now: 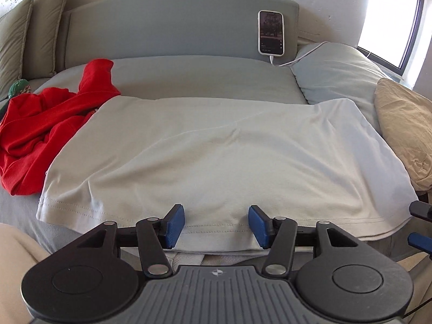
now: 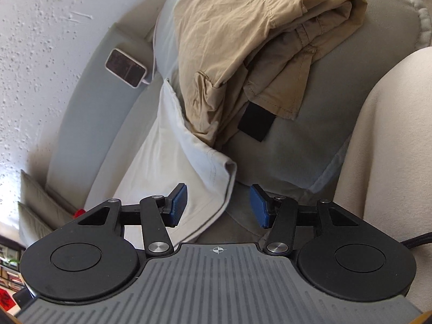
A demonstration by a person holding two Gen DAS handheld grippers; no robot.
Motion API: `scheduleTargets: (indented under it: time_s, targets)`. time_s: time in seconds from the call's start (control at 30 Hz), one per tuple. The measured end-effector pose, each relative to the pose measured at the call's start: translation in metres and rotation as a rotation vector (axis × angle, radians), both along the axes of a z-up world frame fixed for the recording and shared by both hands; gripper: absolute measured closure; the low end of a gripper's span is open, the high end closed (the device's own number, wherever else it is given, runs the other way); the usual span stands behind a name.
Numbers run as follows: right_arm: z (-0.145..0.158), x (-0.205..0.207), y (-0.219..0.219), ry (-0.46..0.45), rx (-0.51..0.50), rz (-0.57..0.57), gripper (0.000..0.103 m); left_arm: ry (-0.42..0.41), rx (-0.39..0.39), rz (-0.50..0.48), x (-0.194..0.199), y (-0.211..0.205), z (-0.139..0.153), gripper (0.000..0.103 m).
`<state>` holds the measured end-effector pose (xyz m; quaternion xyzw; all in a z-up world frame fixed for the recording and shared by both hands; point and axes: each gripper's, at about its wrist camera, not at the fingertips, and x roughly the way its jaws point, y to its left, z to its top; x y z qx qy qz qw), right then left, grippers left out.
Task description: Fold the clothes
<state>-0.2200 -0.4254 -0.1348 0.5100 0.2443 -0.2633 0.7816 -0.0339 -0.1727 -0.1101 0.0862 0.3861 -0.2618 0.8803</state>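
garment: pale grey t-shirt (image 1: 216, 148) lies flat across the bed (image 1: 189, 78), hemmed edge nearest, hanging just over the bed's near side
left gripper (image 1: 216, 225): jaws apart, blue pads either side of the hem; cloth runs between them but neither pad presses on it, nothing held
right gripper (image 2: 218, 206): jaws apart, the shirt's corner lies between the pads and nearer the left one, no clamp visible
step: judging by the flat lie, a fold has just been laid or the shirt is spread for one; both tools are free of the cloth
next move: re-grip needed – each tool takes one end of an edge, pads closing on all layers, then both carry it over evenly so the fold stays square
watch: tan trousers (image 2: 251, 48) overlap the shirt's far right edge; they could drag with the fold
others: red garment (image 1: 46, 127) bunched at the shirt's left side, touching it; phone (image 1: 270, 32) propped on the headboard (image 1: 162, 21), well apart
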Motion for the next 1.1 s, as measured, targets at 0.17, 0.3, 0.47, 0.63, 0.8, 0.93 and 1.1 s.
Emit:
scheduleTargets:
  time_s: [0.17,0.3,0.47,0.63,0.8,0.93,1.1]
  targets:
    - [-0.021,0.019,-0.003,0.020,-0.022,0.004,0.054,0.024,-0.023,0.005,0.004,0.003,-0.002,0.050]
    - [-0.028,0.031,-0.003,-0.008,-0.089,0.015,0.055,0.024,-0.034,-0.001,0.003,0.004,-0.003,0.049]
    - [-0.034,0.046,-0.007,-0.061,-0.119,0.000,0.056,0.027,-0.041,-0.011,0.005,0.005,-0.003,0.049]
    - [-0.046,0.065,-0.014,-0.077,-0.136,0.016,0.061,0.026,-0.043,-0.020,0.005,0.005,-0.004,0.049]
    - [-0.057,0.067,-0.021,-0.100,-0.106,-0.001,0.075,0.037,-0.053,-0.028,0.008,0.006,-0.004,0.048]
    - [-0.045,0.071,-0.015,-0.060,-0.093,-0.016,0.093,0.029,-0.038,-0.042,0.008,0.005,-0.004,0.049]
    - [-0.004,0.101,0.014,0.024,-0.205,0.024,0.096,0.042,-0.018,-0.071,0.011,0.003,0.000,0.049]
